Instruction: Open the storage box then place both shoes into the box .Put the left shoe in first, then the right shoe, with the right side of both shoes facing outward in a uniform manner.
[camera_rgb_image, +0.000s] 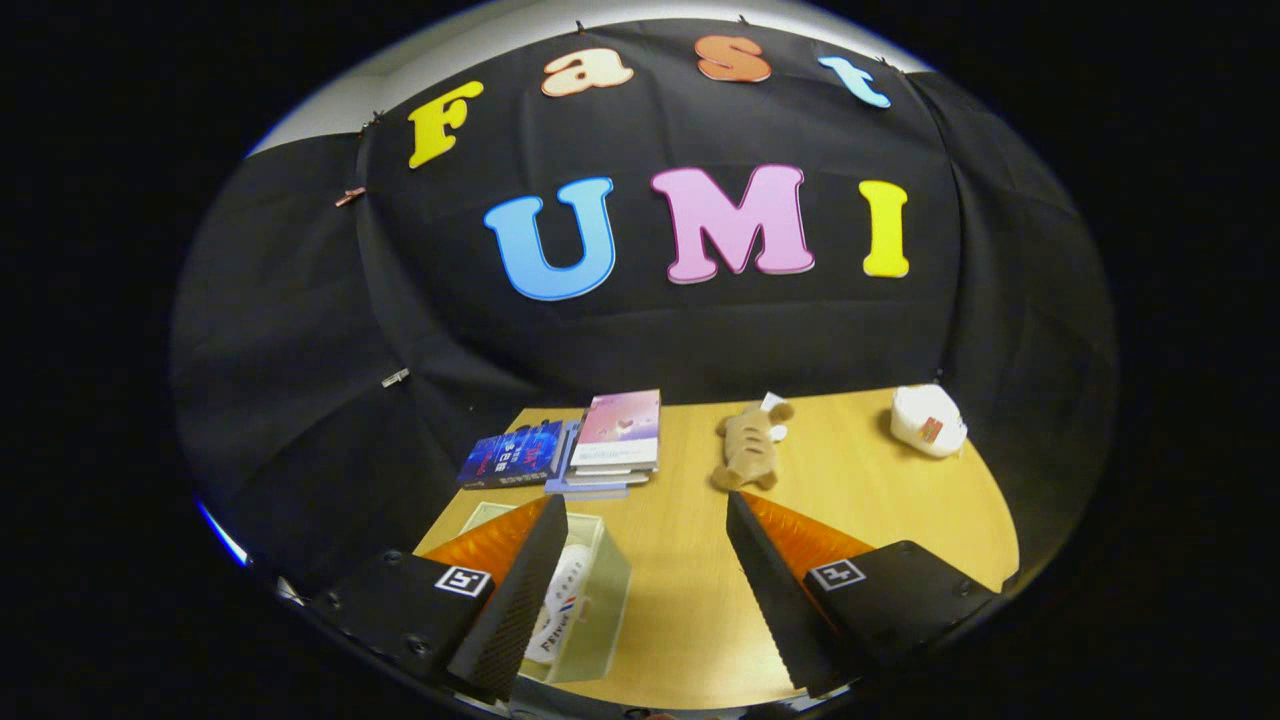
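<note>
Counter (680, 560): wood; books, a plush toy, a white shoe (928, 420) at its far end.
Storage box (590, 610): open, beside my left finger, one shoe (560, 610) inside.
Fingers (645, 520): spread wide, gripping nothing.
Risk: I may seat the far shoe facing the wrong way.

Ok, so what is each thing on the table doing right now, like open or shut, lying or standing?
hand-held gripper: open, fingers wide apart, holding nothing.
storage box: open, a shoe inside, partly behind the left finger.
shoe: lying in the box.
books: closed, stacked flat beyond the fingers.
blue book: closed, flat beside the stack.
plush toy: lying on the table.
white object: resting at the far corner; too unclear to name.
table: bare between the fingers.
</note>
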